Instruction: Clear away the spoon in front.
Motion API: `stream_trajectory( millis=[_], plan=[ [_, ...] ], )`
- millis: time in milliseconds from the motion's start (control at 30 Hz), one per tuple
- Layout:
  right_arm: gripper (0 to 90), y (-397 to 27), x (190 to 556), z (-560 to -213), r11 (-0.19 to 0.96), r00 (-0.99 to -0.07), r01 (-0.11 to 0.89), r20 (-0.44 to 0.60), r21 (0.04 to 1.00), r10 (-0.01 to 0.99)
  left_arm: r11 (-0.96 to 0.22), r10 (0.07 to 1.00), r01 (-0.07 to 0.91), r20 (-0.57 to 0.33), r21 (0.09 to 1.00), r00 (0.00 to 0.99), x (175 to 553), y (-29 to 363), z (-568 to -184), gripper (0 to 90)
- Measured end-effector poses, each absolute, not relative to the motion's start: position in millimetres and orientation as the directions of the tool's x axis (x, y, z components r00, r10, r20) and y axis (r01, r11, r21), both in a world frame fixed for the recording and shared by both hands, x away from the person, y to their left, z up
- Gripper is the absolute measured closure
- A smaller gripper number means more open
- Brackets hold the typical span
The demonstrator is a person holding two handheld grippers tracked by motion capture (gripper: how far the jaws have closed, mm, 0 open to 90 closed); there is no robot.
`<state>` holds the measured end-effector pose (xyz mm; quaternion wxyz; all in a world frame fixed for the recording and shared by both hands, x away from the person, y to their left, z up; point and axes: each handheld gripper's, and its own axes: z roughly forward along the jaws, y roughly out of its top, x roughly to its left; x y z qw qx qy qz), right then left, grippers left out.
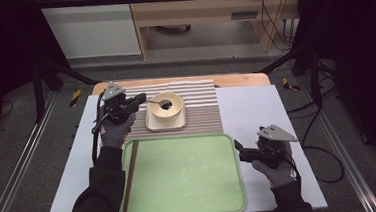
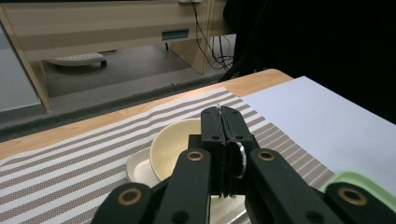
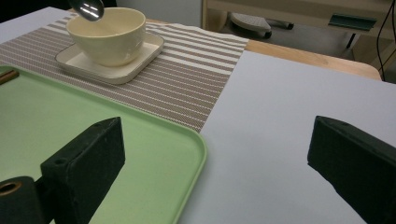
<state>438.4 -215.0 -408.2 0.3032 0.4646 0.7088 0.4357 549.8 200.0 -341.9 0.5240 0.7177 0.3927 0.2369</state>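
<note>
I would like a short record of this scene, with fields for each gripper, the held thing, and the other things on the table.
left gripper: shut on the spoon handle
spoon: metal, its scoop above the bowl
bowl: cream, on a square plate
placemat: striped, under the plate
right gripper: open, holds nothing, beside the tray
tray: green, with chopsticks along its left edge

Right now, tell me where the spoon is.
In the high view the spoon is left of centre, gripped by the left gripper, its bowl end over the cream bowl that sits on the square plate on the striped mat.
</note>
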Motion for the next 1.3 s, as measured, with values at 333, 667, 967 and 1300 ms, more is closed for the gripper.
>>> stream_trajectory(
  millis=[333, 667, 967, 1300],
  plan=[
    [4.1, -215.3, 436.8, -405.9, 0.186, -0.387, 0.389, -0.023, 0.902, 0.922, -0.181, 0.783, 0.298, -0.047, 0.937, 0.62, 516.7, 204.2, -330.6, 88.7],
    [4.0, -215.5, 437.0, -406.9, 0.189, -0.384, 0.391, -0.027, 0.901, 0.923, -0.204, 0.757, 0.282, -0.031, 0.938, 0.653, 484.8, 210.4, -332.8, 88.7],
    [4.0, -217.3, 436.0, -406.1, 0.182, -0.38, 0.39, -0.023, 0.902, 0.925, -0.229, 0.73, 0.277, -0.024, 0.933, 0.683, 461.6, 207.8, -338.9, 88.7],
    [4.0, -219.0, 434.9, -405.8, 0.185, -0.379, 0.387, -0.027, 0.903, 0.925, -0.251, 0.712, 0.303, -0.037, 0.919, 0.702, 442.3, 207.9, -352.9, 88.7]
  ],
)
